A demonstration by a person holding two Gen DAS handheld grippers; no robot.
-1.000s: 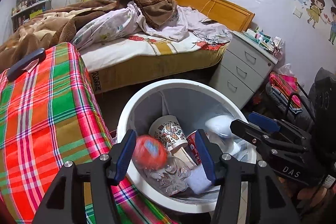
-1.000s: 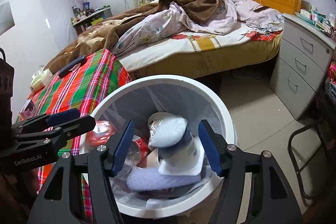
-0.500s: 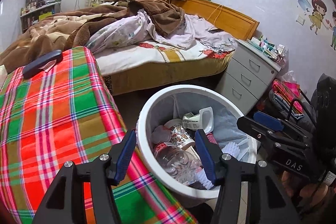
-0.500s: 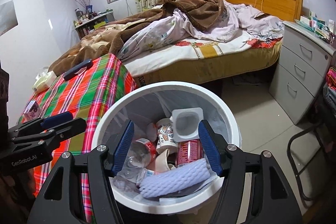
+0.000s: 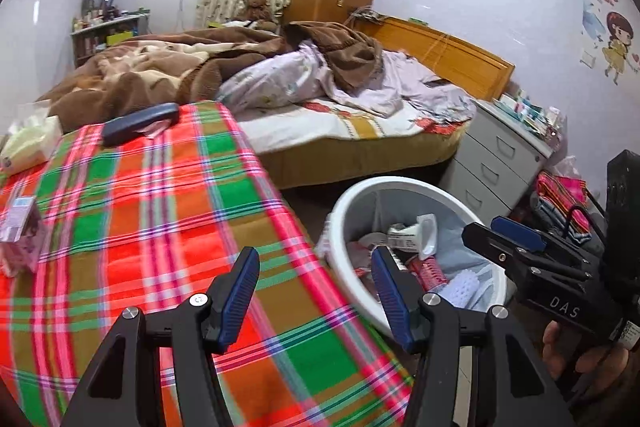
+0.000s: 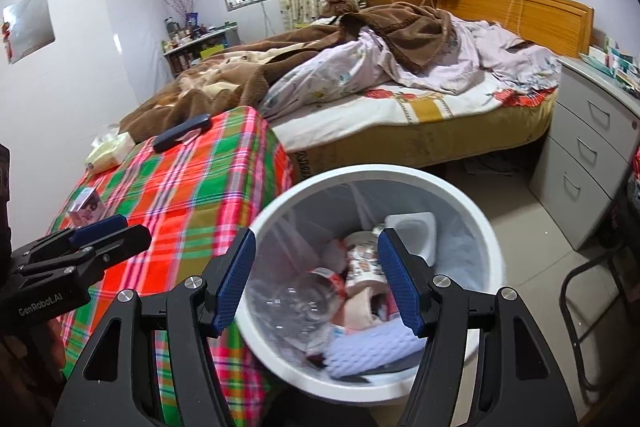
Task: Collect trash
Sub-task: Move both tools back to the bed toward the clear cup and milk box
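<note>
Left gripper [image 5: 314, 293]: fingers [image 5: 240, 293] apart, nothing between them, nothing touched; poised over the plaid-covered table [image 5: 132, 227] near its edge.
Right gripper [image 6: 316, 281]: fingers [image 6: 234, 281] apart, empty, above the open bin.
Trash bin [image 6: 486, 247]: white, round, lined with a clear bag; on the floor just beside the table.
Trash inside: clear plastic bottle [image 6: 298, 301], printed paper cup [image 6: 362, 267], white plastic tub [image 6: 414, 231], white foam netting [image 6: 376, 345], bits of red packaging.
Table top: dark case [image 5: 140, 123] at the far end, tissue pack [image 5: 30, 145] at the far left corner, small box [image 5: 18, 223] at the left edge.
Beyond: unmade bed [image 6: 400, 107], grey drawer unit [image 6: 584, 163].
</note>
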